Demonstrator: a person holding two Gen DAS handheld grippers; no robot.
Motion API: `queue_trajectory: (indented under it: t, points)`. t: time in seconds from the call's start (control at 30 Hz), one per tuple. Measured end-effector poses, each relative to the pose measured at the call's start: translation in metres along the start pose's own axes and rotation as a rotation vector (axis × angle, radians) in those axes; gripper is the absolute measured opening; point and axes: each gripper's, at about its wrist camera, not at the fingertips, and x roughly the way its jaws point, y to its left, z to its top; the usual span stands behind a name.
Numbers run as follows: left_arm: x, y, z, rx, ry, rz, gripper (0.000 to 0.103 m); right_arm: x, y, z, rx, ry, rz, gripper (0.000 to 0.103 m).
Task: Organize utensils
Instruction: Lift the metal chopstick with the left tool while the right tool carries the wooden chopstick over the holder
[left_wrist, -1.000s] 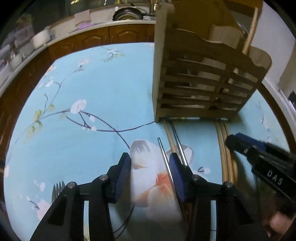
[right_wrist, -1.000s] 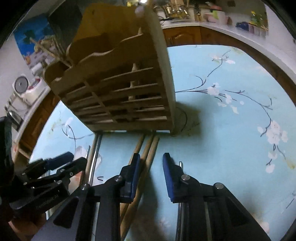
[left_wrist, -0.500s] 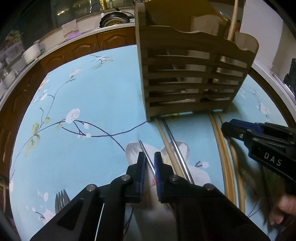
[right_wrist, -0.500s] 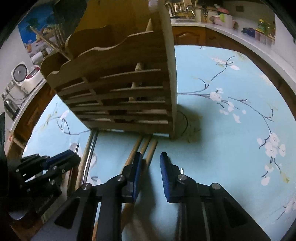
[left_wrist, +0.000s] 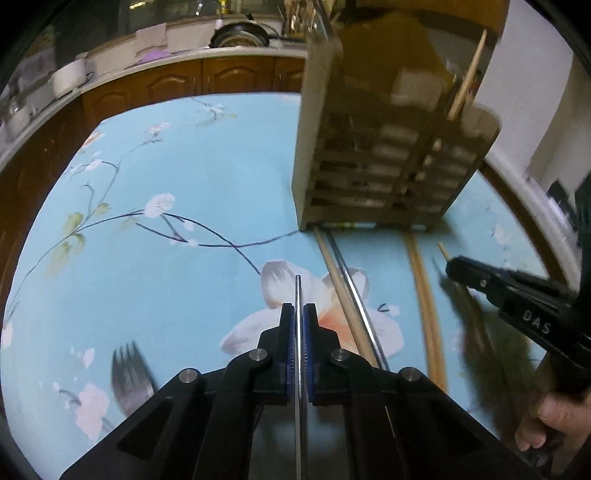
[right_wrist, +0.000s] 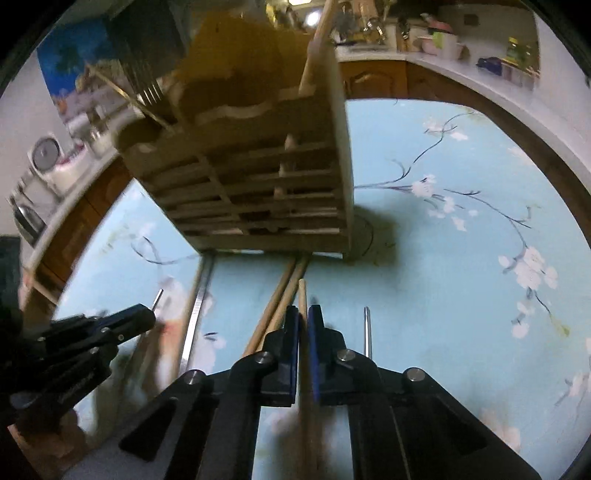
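My left gripper is shut on a thin metal chopstick whose tip pokes out ahead of the pads. My right gripper is shut on a wooden chopstick, lifted off the cloth. A slatted wooden utensil holder stands ahead on the blue flowered tablecloth. A wooden and a metal chopstick lie side by side in front of the utensil holder. Two more wooden chopsticks lie left of the right gripper. The right gripper shows at the right of the left wrist view.
A fork lies on the cloth at the lower left. A metal chopstick lies right of my right gripper. Wooden cabinets and a counter with pots ring the table's far side. A hand holds the right tool.
Both grippers closed, the left on the metal chopstick, the right on a wooden one. The held chopsticks have lifted slightly off the cloth.
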Motion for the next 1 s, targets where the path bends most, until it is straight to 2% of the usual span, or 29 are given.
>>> queue_trajectory:
  t: [0.17,0.37,0.67,0.83,1.0]
  points:
    - [-0.045,0.005,-0.003,-0.029,-0.081,-0.049,0.002,-0.042,-0.002,0.001,0.044,-0.083,0.083,0.005]
    - [-0.106,0.011,-0.006,-0.051,-0.191,-0.107,0.002,-0.091,0.009,0.006,0.046,-0.183,0.123,0.005]
    - [-0.178,0.008,-0.016,-0.029,-0.314,-0.139,0.002,-0.152,0.019,0.024,0.025,-0.345,0.155,0.005]
    - [-0.195,0.006,-0.018,-0.014,-0.351,-0.139,0.002,-0.169,0.019,0.03,0.021,-0.4,0.152,0.005]
    - [-0.193,0.006,-0.015,-0.013,-0.36,-0.137,0.002,-0.17,0.015,0.035,0.028,-0.42,0.148,0.005]
